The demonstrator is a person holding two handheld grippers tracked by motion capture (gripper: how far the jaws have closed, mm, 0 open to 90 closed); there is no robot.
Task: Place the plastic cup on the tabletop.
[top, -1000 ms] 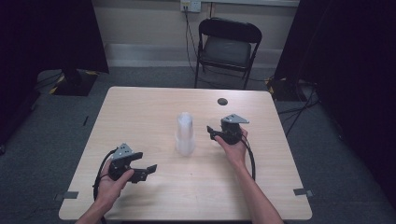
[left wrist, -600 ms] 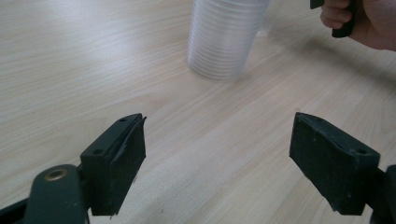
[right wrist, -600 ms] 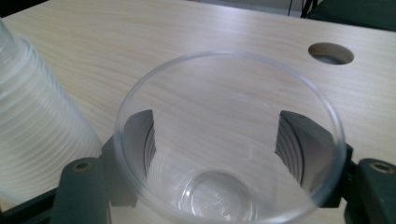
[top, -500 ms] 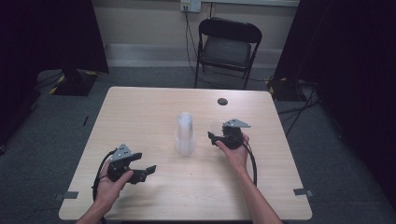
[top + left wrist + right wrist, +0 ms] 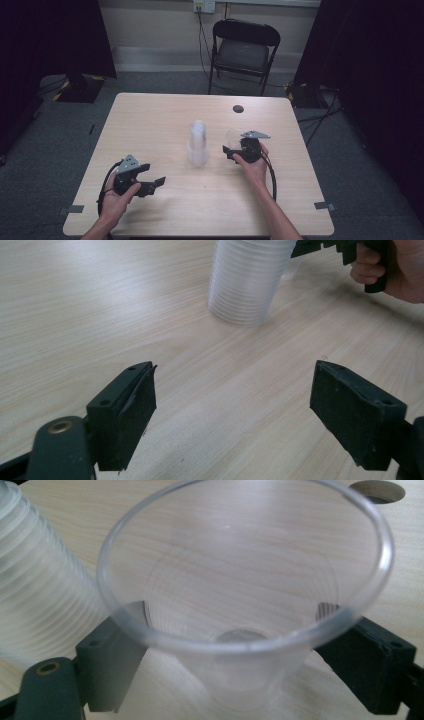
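Note:
A tall stack of clear plastic cups stands upright at the middle of the wooden table. To its right, my right gripper is shut on a single clear cup. In the right gripper view both jaws press that cup's lower sides, and the stack is close on the left. My left gripper sits low at the front left, open with nothing between its jaws. The left gripper view looks across bare wood to the stack and the right hand behind it.
A small dark round disc lies on the table's far side, right of centre. A black folding chair stands beyond the far edge. Dark curtains hang on both sides of the room.
My right gripper has drawn the single cup slightly toward the person and away from the stack's top. The left gripper has stayed put.

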